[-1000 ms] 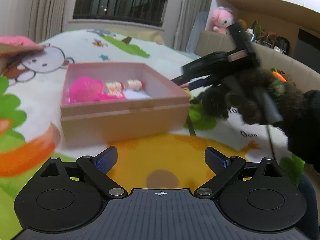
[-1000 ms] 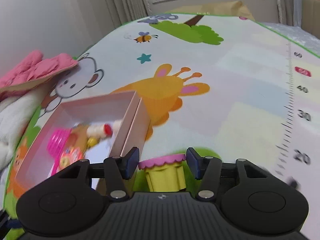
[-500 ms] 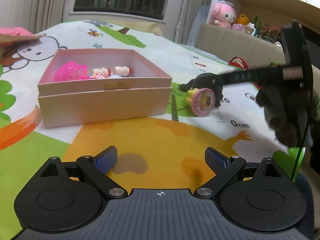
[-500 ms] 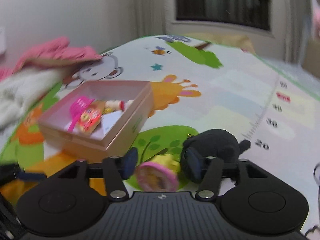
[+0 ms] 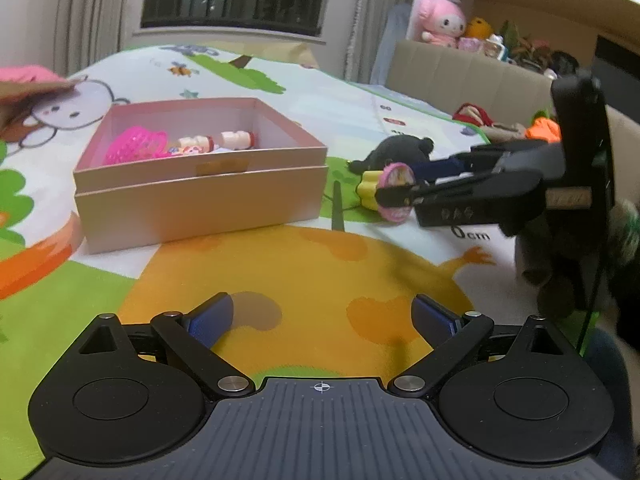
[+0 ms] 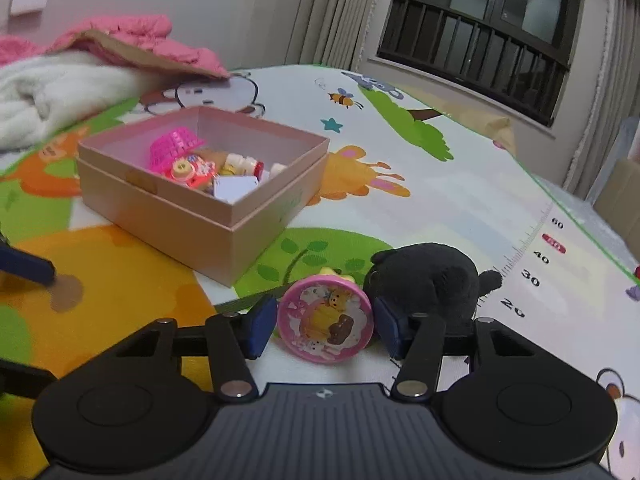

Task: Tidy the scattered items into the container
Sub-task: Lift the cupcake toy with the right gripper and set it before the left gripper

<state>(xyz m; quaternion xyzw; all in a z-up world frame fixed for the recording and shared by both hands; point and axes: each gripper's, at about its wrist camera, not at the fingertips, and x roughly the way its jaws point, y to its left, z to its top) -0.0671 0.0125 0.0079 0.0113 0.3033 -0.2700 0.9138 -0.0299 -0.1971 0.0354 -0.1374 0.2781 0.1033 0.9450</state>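
On my far left a white fleece blanket (image 6: 52, 92) and a pink quilted garment (image 6: 132, 38) lie heaped at the edge of the cartoon play mat (image 6: 460, 200). Next along, the pink box (image 6: 192, 220) sits on the mat with its top open; inside I can make out a pink toy basket (image 6: 174, 148), a small doll (image 5: 216, 142) and a white card (image 6: 234, 188) among other bits too jumbled to name.

My left gripper (image 5: 320, 316) hovers over the yellow giraffe patch in front of the box, its blue pads spread wide with nothing but mat between them.

To the right of the box, the yellow toy cup with the pink lid (image 6: 326, 322) lies on its side on the mat, its printed lid facing my right camera. It rests between the fingers of my right gripper (image 6: 325, 326), whose jaws are closing in on it; the right pad looks to be at the lid's rim, a sliver of mat shows by the left pad, and I cannot tell whether they are pressing yet. In the left wrist view the same gripper reaches in from the right, low to the mat, fingertips at the lid.

Just right of the cup, touching or nearly so, a black plush toy (image 6: 432, 276) slumps beside the printed height ruler (image 6: 532, 256). Beyond it, a pink plush doll (image 5: 440, 20) sits on a beige ledge.
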